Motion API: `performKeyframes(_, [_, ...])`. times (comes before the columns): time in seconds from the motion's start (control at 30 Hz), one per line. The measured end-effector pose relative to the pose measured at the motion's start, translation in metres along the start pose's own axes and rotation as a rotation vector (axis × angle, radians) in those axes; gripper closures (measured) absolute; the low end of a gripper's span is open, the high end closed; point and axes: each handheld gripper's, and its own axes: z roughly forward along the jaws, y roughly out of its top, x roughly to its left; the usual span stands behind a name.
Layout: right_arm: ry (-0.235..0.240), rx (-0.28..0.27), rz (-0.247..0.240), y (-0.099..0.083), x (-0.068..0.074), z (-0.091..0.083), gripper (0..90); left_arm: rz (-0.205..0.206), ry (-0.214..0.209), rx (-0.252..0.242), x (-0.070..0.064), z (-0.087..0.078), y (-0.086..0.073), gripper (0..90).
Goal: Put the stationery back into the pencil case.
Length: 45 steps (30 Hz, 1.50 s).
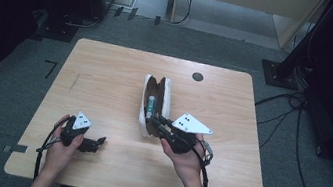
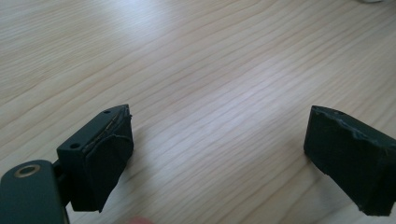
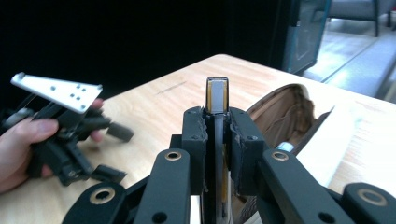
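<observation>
A white pouch (image 1: 168, 98) with a brown lining lies open in the middle of the wooden table (image 1: 107, 74). A green and white tube-like item (image 1: 151, 105) rests inside it. My right gripper (image 1: 156, 119) hovers at the pouch's near end, shut on a thin flat object (image 3: 217, 94) with a grey tip and a yellowish core. That object stands upright between the jaws, with the pouch's lining (image 3: 285, 114) just beyond it. My left gripper (image 1: 95, 144) is at the table's near left, open with nothing between its black pads (image 2: 105, 156), low over bare wood. It also appears in the right gripper view as the left gripper (image 3: 115, 153).
A round dark grommet (image 1: 197, 76) sits near the table's far edge. Around the table is grey carpet with cables (image 1: 284, 104) at the right and dark stand bases (image 1: 279, 73) at the back corners. Bare wood spans the left and far parts.
</observation>
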Motion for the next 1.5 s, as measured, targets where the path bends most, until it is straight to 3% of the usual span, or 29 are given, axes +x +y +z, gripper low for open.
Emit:
performKeyframes(0.2, [-0.065,-0.017,0.045,0.006,-0.006,0.009,78.3,-0.025,0.032,0.001,0.007,-0.001,-0.001,8.8])
performKeyframes(0.4, [-0.105,-0.003,0.063,0.009,-0.006,0.025,78.3,-0.022,0.048,-0.003,0.009,-0.001,-0.001,8.2])
performKeyframes(0.5, [-0.176,0.019,0.099,0.008,-0.005,0.035,78.3,-0.011,0.059,-0.01,0.007,-0.001,-0.001,8.2])
performKeyframes(0.57, [-0.183,0.021,0.138,0.006,-0.004,0.041,78.3,-0.011,0.055,-0.009,0.007,-0.001,-0.001,8.2])
performKeyframes(0.77, [-0.285,0.081,0.131,0.003,0.003,0.061,78.3,-0.018,0.047,-0.004,0.008,-0.001,-0.001,8.3])
performKeyframes(0.93, [-0.328,0.132,0.174,-0.005,0.003,0.073,78.3,-0.018,0.039,-0.003,0.008,-0.001,-0.001,8.2])
performKeyframes(1.1, [-0.369,0.171,0.137,-0.009,0.009,0.08,78.3,-0.01,0.028,-0.002,0.008,0.0,-0.001,8.3])
performKeyframes(1.5, [-0.402,0.243,0.131,-0.02,0.012,0.089,78.0,-0.015,0.026,0.0,0.008,0.0,-0.001,8.3])
